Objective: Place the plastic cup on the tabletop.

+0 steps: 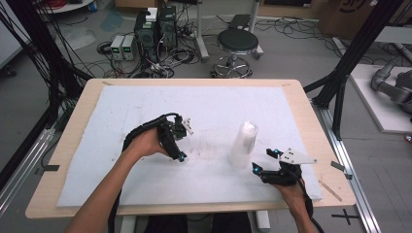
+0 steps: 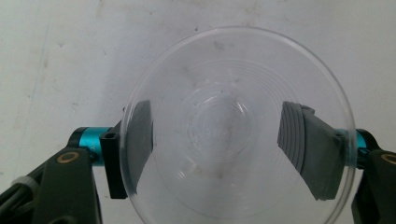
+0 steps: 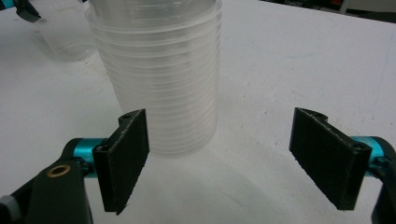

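Writing, brands or labels that can be read: none on the cups, the grippers or the white foam sheet (image 1: 145, 170) that covers the pale wooden counter (image 1: 311, 126).

In the left gripper view, the left gripper (image 2: 217, 135) looks straight down into a single clear round plastic cup (image 2: 219, 70). The grey ribbed fingers (image 2: 306, 149) are clamped on the cup's wall from both sides and show through the clear plastic, with the cup's rim forming a wide circle around them. Concentric rings mark the cup's bottom, and the white sheet shows beneath it. In the high view the left gripper (image 1: 180, 127) is near the middle of the sheet, the person's left hand (image 1: 145, 142) around its body and its black cable looping over the wrist.

A tall stack of nested clear plastic cups (image 1: 244, 143) stands upside down on the sheet, to the right of the left gripper and well apart from it. In the right gripper view the stack (image 3: 161, 79) rises just ahead of the right gripper (image 3: 219, 154), whose black fingers (image 3: 126, 158) are spread wide with nothing between them; the stack stands beyond the left finger, untouched. The high view shows the right gripper (image 1: 265, 160) resting low on the sheet just right of the stack's base.
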`<state>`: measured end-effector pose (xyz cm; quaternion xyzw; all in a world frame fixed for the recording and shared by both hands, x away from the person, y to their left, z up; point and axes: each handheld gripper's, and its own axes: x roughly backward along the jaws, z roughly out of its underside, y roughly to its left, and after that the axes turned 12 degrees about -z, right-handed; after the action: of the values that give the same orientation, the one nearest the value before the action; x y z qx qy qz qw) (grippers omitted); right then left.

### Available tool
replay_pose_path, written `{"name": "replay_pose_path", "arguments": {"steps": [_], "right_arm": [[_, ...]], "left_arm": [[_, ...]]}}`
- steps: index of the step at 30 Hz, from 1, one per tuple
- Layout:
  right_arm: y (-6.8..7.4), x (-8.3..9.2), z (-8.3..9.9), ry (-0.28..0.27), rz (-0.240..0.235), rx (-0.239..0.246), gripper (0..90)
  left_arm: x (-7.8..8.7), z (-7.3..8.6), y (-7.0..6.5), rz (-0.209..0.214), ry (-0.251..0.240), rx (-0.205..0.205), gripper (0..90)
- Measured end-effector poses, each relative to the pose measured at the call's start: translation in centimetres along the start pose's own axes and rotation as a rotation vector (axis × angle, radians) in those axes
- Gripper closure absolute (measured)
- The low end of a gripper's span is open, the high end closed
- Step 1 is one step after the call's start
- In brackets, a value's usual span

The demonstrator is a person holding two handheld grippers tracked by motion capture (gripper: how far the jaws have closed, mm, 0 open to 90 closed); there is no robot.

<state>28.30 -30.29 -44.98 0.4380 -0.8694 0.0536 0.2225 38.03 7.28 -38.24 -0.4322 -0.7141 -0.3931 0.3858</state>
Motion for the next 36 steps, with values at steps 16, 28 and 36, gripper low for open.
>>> {"name": "replay_pose_path", "arguments": {"steps": [16, 28, 36], "right_arm": [[0.0, 0.1, 0.0, -0.004, -0.01, -0.001, 20.1], [-0.1, 0.0, 0.0, -0.002, -0.012, -0.003, 20.1], [-0.1, 0.0, 0.0, -0.003, -0.013, 0.003, 20.1]], "left_arm": [[-1.4, 0.4, -0.4, 0.024, 0.005, 0.063, 11.7], [-1.3, 1.3, -0.4, 0.037, -0.036, 0.108, 7.5], [0.0, 4.2, -0.7, 0.025, -0.158, 0.173, 6.5]]}}
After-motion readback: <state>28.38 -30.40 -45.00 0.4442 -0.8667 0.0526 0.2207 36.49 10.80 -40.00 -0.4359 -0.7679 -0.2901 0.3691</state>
